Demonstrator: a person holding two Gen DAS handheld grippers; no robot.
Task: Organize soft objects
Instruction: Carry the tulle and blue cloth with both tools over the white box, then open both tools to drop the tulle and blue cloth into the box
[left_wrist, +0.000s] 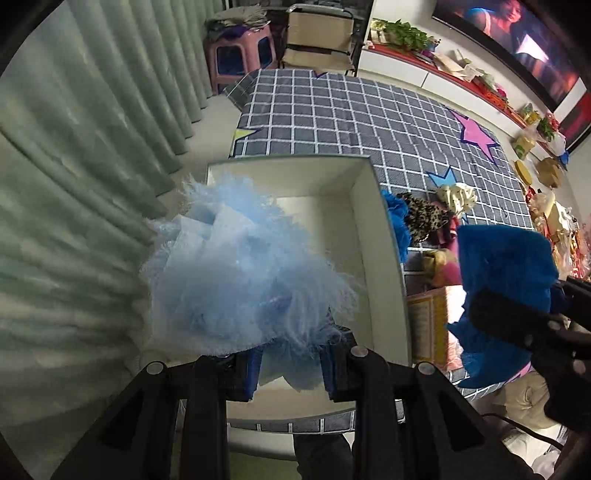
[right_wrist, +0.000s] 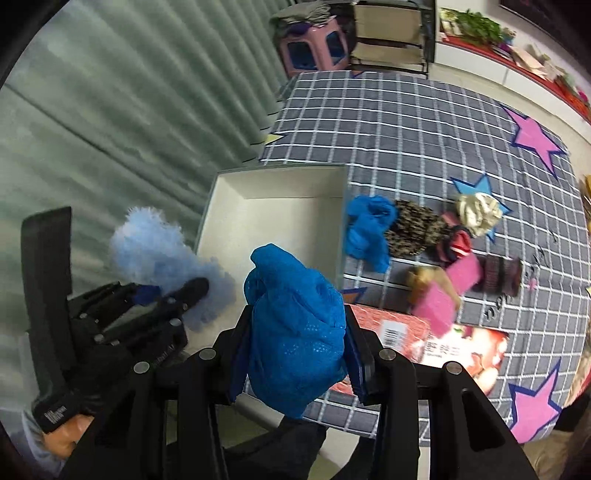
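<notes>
- Your left gripper (left_wrist: 290, 363) has its fingers (left_wrist: 245, 373) nearly closed, pinching the pale blue fluffy mesh (left_wrist: 236, 273).
- Your right gripper (right_wrist: 295, 354) fingers (right_wrist: 356, 354) clamp the deep blue mesh cloth (right_wrist: 295, 325).

We hold both grippers pointing steeply down. Our left gripper (left_wrist: 290, 363) is clamped on a pale blue fluffy cloth (left_wrist: 240, 273); our right gripper (right_wrist: 295, 354) grips a bright blue mesh cloth (right_wrist: 295, 332). They sit side by side, close together.
</notes>
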